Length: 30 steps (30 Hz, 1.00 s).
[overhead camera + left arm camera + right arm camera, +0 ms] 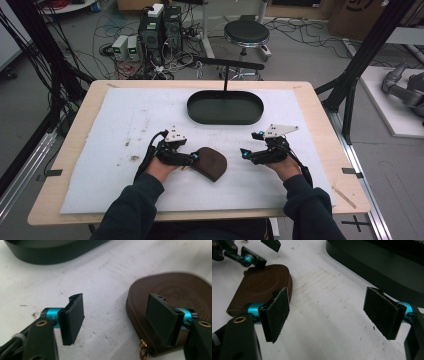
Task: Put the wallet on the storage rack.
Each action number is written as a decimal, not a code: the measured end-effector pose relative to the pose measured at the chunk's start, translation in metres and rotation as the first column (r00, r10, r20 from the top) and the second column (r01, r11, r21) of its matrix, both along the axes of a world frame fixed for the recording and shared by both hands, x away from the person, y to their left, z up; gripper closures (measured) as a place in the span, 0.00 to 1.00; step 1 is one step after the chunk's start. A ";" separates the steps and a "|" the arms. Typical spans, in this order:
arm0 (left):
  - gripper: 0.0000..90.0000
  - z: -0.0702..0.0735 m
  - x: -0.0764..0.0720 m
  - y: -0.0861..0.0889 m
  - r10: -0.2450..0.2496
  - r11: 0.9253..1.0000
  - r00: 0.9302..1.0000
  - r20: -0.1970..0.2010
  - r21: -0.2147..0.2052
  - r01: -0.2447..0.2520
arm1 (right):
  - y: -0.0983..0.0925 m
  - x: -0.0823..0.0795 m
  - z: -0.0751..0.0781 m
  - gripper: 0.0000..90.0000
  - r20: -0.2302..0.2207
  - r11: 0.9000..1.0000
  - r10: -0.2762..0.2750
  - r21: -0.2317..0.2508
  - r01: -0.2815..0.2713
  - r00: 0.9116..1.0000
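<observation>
A brown leather zip pouch (210, 162) lies flat on the white foam mat (130, 120), just in front of the person. My left gripper (191, 159) is at the pouch's left edge, open. In the left gripper view the gap of that gripper (117, 317) spans bare mat and the pouch's rim, with one pad (162, 315) over the pouch (175, 287) and a gold zipper pull (143, 350) below it. My right gripper (244, 153) hovers open to the right of the pouch, apart from it. Its jaws (329, 312) hold nothing; the pouch (262, 286) lies to their left.
A black oval tray (225, 107) stands at the back middle of the mat, seen close in the right gripper view (387, 262). The mat carries a few dirt marks (134, 158). Beyond the table are a stool (246, 32), computers and cables on the floor.
</observation>
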<state>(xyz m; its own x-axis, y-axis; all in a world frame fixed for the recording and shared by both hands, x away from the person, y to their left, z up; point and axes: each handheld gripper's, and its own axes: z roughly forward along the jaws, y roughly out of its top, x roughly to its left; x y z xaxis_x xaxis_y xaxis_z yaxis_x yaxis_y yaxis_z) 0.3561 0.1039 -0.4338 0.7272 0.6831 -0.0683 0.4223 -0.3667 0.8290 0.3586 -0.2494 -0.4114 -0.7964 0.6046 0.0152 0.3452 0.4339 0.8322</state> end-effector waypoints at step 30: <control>0.34 0.016 -0.015 0.087 0.145 0.989 0.987 0.073 -0.048 -0.142 | 0.090 0.009 -0.038 0.29 -0.345 0.985 0.170 0.068 -0.156 0.923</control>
<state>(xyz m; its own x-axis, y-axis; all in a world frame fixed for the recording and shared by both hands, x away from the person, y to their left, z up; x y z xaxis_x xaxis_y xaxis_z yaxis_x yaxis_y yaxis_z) 0.3407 0.1905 -0.4182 0.6260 0.7783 -0.0480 0.4031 -0.2704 0.8743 0.3678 -0.1589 -0.4499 -0.8240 0.4603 0.3303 0.5437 0.4789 0.6892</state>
